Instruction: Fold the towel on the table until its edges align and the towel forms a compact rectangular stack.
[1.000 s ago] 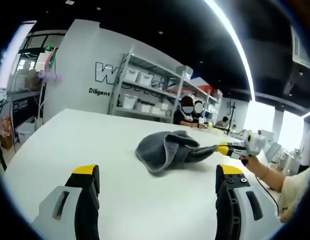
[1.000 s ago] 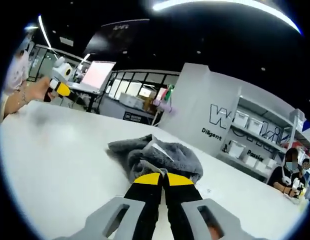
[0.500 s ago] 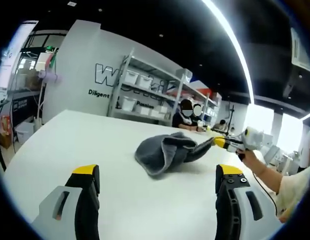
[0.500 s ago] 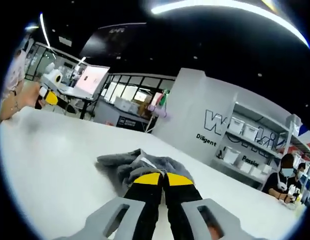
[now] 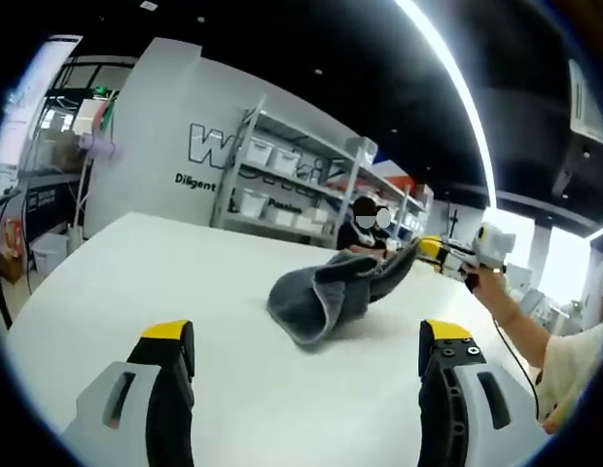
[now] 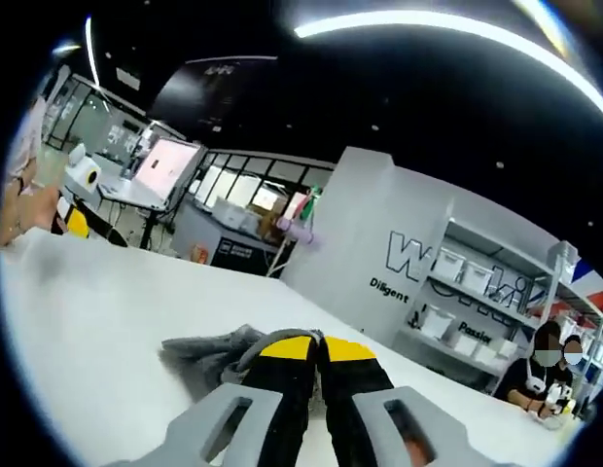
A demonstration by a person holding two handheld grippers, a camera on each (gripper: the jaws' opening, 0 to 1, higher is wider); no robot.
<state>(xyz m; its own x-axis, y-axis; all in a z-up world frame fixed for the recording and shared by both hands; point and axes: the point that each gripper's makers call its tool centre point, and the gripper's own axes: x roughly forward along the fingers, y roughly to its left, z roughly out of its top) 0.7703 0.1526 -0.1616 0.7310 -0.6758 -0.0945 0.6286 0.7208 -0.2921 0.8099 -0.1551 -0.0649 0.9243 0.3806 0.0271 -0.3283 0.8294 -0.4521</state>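
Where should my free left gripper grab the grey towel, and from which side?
Take the low folded edge of the towel resting on the table, coming in flat from the near side. The right gripper already lifts the far corner, so that bunched lower edge faces the open left gripper.

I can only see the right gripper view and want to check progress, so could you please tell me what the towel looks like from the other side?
Observer: In the left gripper view the grey towel is bunched, with one corner raised off the white table by the right gripper.
Operator: Thank you. Is the left gripper holding anything?
Observer: No, the left gripper is open, its jaws wide apart, short of the towel.
Operator: Is most of the towel off the table?
Observer: No, its lower end rests on the table; it is not yet folded.
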